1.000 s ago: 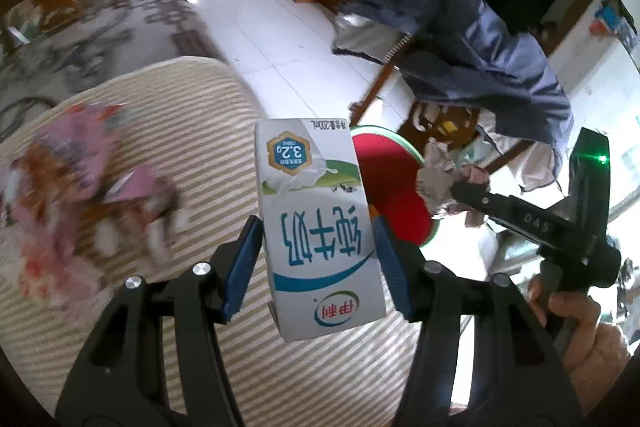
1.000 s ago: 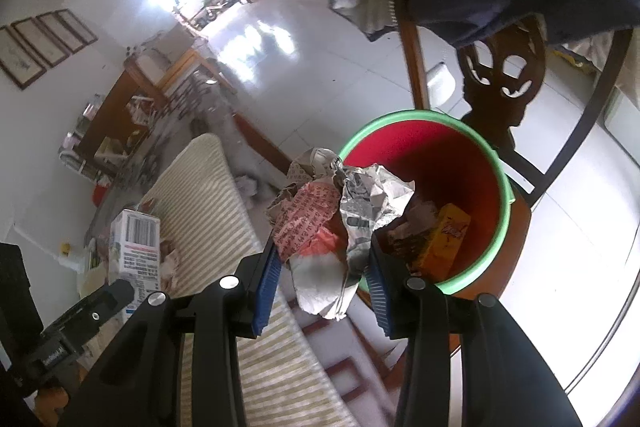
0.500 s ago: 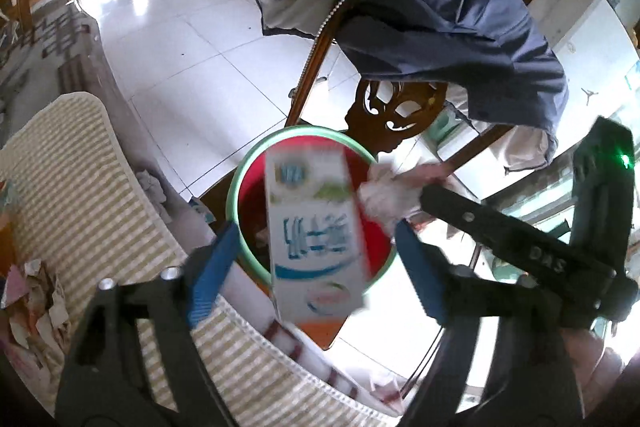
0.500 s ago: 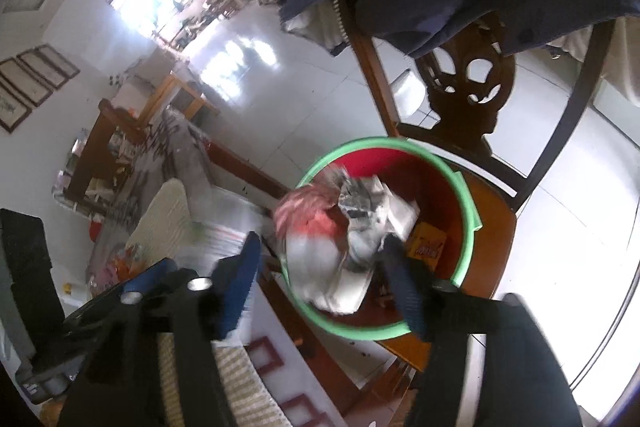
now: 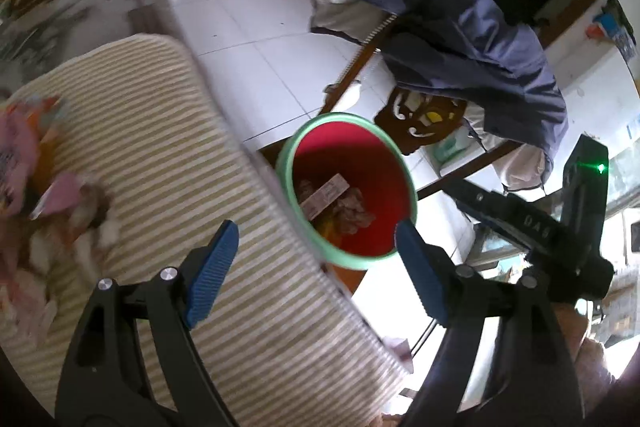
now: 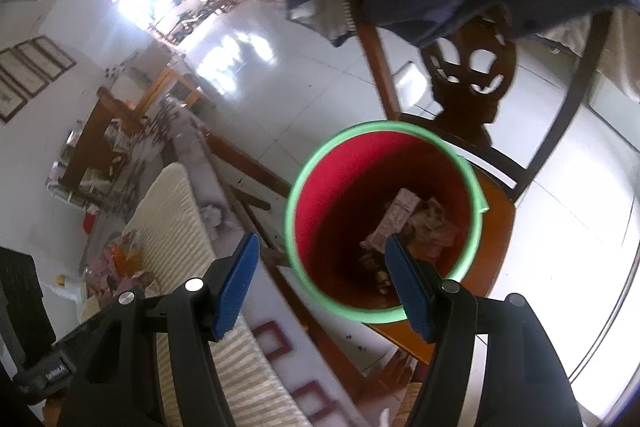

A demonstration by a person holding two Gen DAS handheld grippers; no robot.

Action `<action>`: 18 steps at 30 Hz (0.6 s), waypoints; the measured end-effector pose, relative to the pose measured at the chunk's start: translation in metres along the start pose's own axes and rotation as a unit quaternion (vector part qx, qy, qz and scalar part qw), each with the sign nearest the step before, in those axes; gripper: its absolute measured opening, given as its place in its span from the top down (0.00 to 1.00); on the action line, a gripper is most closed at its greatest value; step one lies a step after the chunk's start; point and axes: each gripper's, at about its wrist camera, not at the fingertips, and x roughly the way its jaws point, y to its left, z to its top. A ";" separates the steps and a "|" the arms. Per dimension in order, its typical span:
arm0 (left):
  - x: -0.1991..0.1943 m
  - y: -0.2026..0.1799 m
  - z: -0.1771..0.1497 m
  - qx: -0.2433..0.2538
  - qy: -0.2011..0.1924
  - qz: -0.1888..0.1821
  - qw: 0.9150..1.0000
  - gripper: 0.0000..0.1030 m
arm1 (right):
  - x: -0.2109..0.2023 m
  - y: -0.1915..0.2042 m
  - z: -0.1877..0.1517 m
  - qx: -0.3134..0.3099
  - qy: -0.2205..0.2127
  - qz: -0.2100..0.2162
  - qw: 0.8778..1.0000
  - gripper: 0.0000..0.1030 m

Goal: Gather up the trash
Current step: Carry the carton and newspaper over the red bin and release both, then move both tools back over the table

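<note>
Both loads dropped; loose wrappers on the striped cloth are left.

From the left wrist, the left gripper is seen spread and empty, its jaws just opened; the carton lies ahead of it in the red bucket, long axis slanting up-right, and the wrapper pile waits far left. From the right wrist, the right gripper is likewise parted and empty, just opened, the bucket just beyond its right finger.

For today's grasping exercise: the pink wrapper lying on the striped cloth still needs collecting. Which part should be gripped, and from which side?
Grip the raised crumpled fold of the pink wrapper, coming from above with the left tool, which is open and empty. The wrapper lies low on the striped cloth, so only its puckered ridge offers something to pinch. Blur hides finer detail.
</note>
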 end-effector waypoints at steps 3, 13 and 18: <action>-0.017 0.015 -0.012 -0.010 -0.010 0.009 1.000 0.25 | 0.004 0.026 -0.010 -0.023 0.004 0.008 1.000 0.35; -0.082 0.105 -0.055 -0.076 -0.049 0.042 0.995 0.25 | 0.026 0.111 -0.059 -0.086 0.038 0.022 0.995 0.35; -0.119 0.158 -0.088 -0.120 -0.059 0.063 0.989 0.25 | 0.041 0.168 -0.095 -0.140 0.068 0.037 0.987 0.34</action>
